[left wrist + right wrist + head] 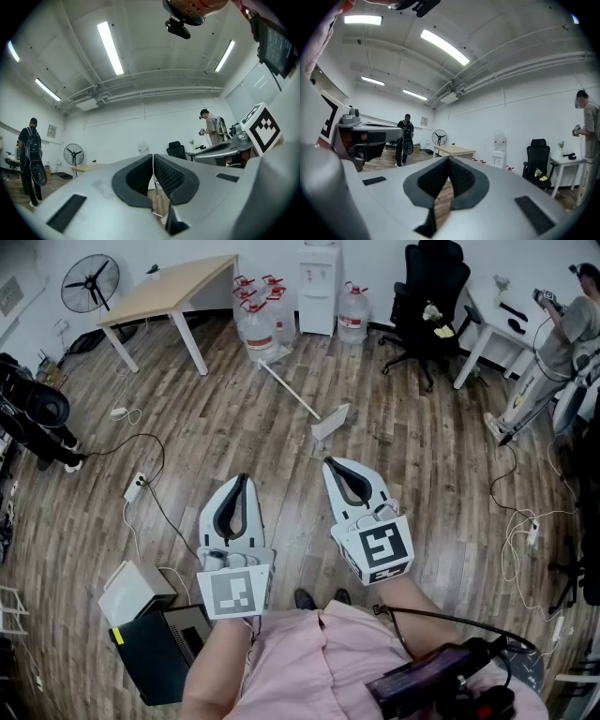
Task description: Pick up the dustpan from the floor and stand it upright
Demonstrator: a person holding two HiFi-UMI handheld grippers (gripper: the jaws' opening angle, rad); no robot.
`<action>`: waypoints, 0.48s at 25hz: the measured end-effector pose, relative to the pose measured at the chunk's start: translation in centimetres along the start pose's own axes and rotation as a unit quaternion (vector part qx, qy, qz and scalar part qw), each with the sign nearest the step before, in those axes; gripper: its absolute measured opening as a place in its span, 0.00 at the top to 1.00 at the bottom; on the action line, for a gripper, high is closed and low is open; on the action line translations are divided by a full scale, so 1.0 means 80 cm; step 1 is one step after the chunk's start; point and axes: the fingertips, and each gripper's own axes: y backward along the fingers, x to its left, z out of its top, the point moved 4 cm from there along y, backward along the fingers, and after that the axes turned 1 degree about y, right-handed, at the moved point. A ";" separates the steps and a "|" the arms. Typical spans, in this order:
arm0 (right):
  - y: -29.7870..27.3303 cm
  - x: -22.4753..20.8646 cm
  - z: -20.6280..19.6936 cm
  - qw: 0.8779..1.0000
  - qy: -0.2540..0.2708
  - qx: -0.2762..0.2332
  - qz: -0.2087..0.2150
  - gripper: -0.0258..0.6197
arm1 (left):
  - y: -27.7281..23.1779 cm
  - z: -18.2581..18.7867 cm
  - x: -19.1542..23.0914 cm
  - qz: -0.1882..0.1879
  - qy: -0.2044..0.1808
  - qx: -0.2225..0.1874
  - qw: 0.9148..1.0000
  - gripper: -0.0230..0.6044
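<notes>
**Dustpan flat on the floor, both grippers shut and short of it**

The dustpan (330, 424) lies on the floor (216, 442), which is laid in long wood-grain planks of mottled brown and grey. Its pan is a pale, wedge-shaped scoop. A thin, straight white handle (286, 388) runs from it flat along the planks, slanting away from the person.

Both grippers are on the person's side of the dustpan, and neither touches it. The right gripper (328, 462) is the nearer one, with its tapered tip pointing roughly at the pan. The left gripper (244, 477) is beside it, farther from the pan. Each has a smooth, light-grey shell that narrows to a point, and a cube with black-and-white square markers at its back.

In the left gripper view, the fingers (169, 176) have dark pads with a fine ribbed or dotted texture. They meet at the tip with only a hairline seam between them — closed, with nothing held. In the right gripper view, the matching dark, textured fingers (461, 178) are also pressed together at the tip, with nothing held.

Beyond the far end of the handle is a cluster of clear, rounded water jugs (258, 326) with red caps. A black office chair (427, 298) stands beyond the dustpan and to its right.
</notes>
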 end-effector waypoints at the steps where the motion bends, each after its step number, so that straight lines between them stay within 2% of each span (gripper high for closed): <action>1: -0.002 0.001 -0.001 1.000 0.000 0.000 -0.002 0.96 | -0.001 -0.001 0.002 -0.001 -0.001 -0.002 1.000 0.94; 12: -0.021 0.017 -0.012 1.000 0.002 0.007 -0.006 0.95 | 0.003 -0.024 0.034 -0.002 0.010 0.007 1.000 0.94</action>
